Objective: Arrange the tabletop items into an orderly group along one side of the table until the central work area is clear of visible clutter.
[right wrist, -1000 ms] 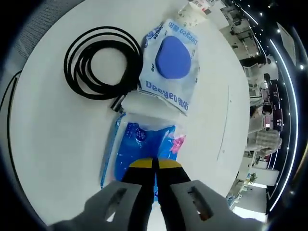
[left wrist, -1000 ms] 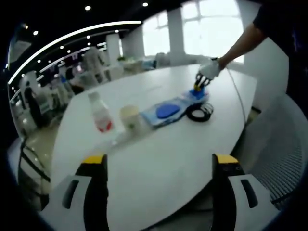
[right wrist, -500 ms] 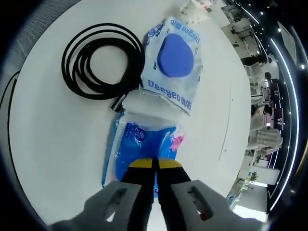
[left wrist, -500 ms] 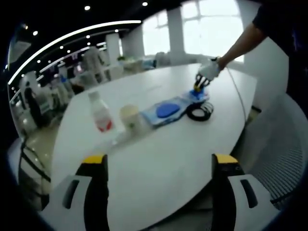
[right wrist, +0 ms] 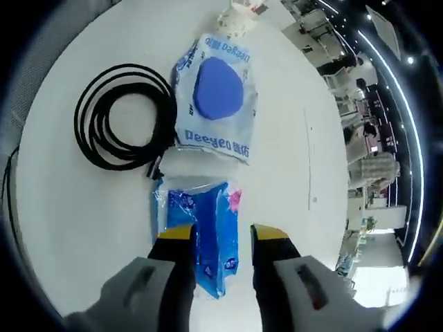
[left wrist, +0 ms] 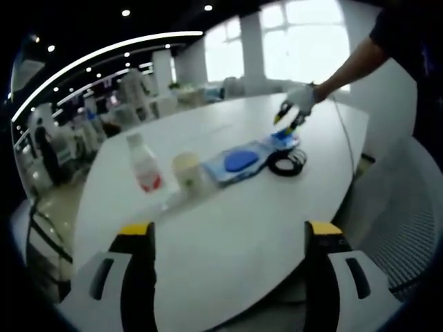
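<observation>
On the white table (right wrist: 83,228), the coiled black cable (right wrist: 121,117), Deeyeo pouch (right wrist: 214,104) and blue packet (right wrist: 208,228) lie grouped. The right gripper (right wrist: 220,238) has just released the packet, apparently placed; the left gripper (left wrist: 228,232) hangs spread, empty.

Both tools gape: left tool (left wrist: 228,238) low, right tool (right wrist: 220,236) held outstretched.
</observation>
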The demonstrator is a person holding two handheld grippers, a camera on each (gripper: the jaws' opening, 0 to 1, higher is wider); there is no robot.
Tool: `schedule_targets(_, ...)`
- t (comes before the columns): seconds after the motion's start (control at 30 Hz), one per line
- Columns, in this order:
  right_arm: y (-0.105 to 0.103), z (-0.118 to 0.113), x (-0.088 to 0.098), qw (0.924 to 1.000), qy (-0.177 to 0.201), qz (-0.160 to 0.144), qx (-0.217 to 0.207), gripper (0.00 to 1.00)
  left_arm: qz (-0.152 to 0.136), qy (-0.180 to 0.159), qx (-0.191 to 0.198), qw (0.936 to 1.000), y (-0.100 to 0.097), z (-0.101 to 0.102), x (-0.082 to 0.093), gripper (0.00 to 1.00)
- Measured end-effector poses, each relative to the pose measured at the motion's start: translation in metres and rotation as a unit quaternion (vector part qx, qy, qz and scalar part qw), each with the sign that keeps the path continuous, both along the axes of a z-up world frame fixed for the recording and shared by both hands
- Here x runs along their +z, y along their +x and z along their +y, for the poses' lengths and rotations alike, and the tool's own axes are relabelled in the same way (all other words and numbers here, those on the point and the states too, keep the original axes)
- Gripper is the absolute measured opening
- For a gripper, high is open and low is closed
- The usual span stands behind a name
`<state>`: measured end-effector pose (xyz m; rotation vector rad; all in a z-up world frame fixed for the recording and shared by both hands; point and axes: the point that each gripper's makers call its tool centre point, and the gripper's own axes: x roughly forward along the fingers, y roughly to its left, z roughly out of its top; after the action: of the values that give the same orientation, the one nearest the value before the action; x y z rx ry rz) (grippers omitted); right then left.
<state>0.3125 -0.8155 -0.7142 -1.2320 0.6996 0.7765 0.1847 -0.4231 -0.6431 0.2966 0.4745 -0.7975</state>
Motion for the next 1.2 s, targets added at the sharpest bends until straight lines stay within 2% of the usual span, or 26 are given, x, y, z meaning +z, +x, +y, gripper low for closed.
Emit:
schedule_targets(0.17,-0.008,0.006,0.009,0.996,0.065,-0.004,-0.06,0.47,0.0,-0.004,-0.002,1.0,-0.001,-0.002,0.001,0.88)
schedule_targets(0.3,-0.019,0.01,0.013,0.985,0.125,0.0,-0.12,0.54,-0.001,-0.002,-0.006,1.0,-0.002,-0.002,0.001,0.88)
schedule_targets(0.33,-0.02,0.01,0.013,0.9819,0.135,-0.001,-0.132,0.55,-0.002,-0.004,-0.007,1.0,-0.002,-0.003,0.002,0.88)
schedule_targets(0.37,-0.025,0.012,0.014,0.9758,0.155,0.0,-0.155,0.56,-0.002,-0.004,-0.006,1.0,-0.001,-0.002,0.002,0.88)
schedule_targets(0.47,-0.03,0.012,0.014,0.9646,0.181,0.0,-0.192,0.59,-0.001,-0.007,-0.005,1.0,-0.001,-0.002,0.002,0.89)
schedule_targets(0.5,-0.032,0.014,0.015,0.9583,0.196,-0.002,-0.208,0.59,0.003,-0.004,-0.002,1.0,-0.001,-0.001,0.0,0.9)
schedule_targets(0.53,-0.034,0.014,0.015,0.9559,0.201,-0.001,-0.214,0.6,0.004,-0.004,-0.002,1.0,-0.001,-0.001,0.0,0.91)
schedule_targets(0.57,-0.037,0.017,0.015,0.9491,0.218,0.003,-0.228,0.61,0.006,-0.004,-0.001,1.0,0.0,0.0,-0.001,0.91)
schedule_targets(0.6,-0.039,0.021,0.017,0.9458,0.23,0.002,-0.229,0.62,0.007,-0.004,0.0,1.0,0.0,0.0,-0.001,0.91)
schedule_targets(0.7,-0.048,0.029,0.016,0.9424,0.242,0.007,-0.23,0.64,0.007,-0.006,-0.002,1.0,0.0,-0.001,-0.001,0.92)
schedule_targets(0.87,-0.058,0.043,0.016,0.929,0.276,0.014,-0.246,0.67,0.005,-0.005,-0.001,1.0,0.001,0.0,-0.002,0.95)
schedule_targets(1.0,-0.071,0.063,0.011,0.9335,0.283,0.03,-0.218,0.69,0.007,-0.005,-0.002,1.0,0.001,0.0,-0.002,0.95)
schedule_targets(1.03,-0.075,0.072,0.01,0.9356,0.29,0.035,-0.199,0.7,0.008,-0.004,-0.004,1.0,0.0,0.0,-0.003,0.95)
schedule_targets(1.2,-0.086,0.097,0.001,0.9378,0.301,0.058,-0.164,0.71,0.005,-0.003,-0.006,1.0,0.0,0.0,-0.003,0.95)
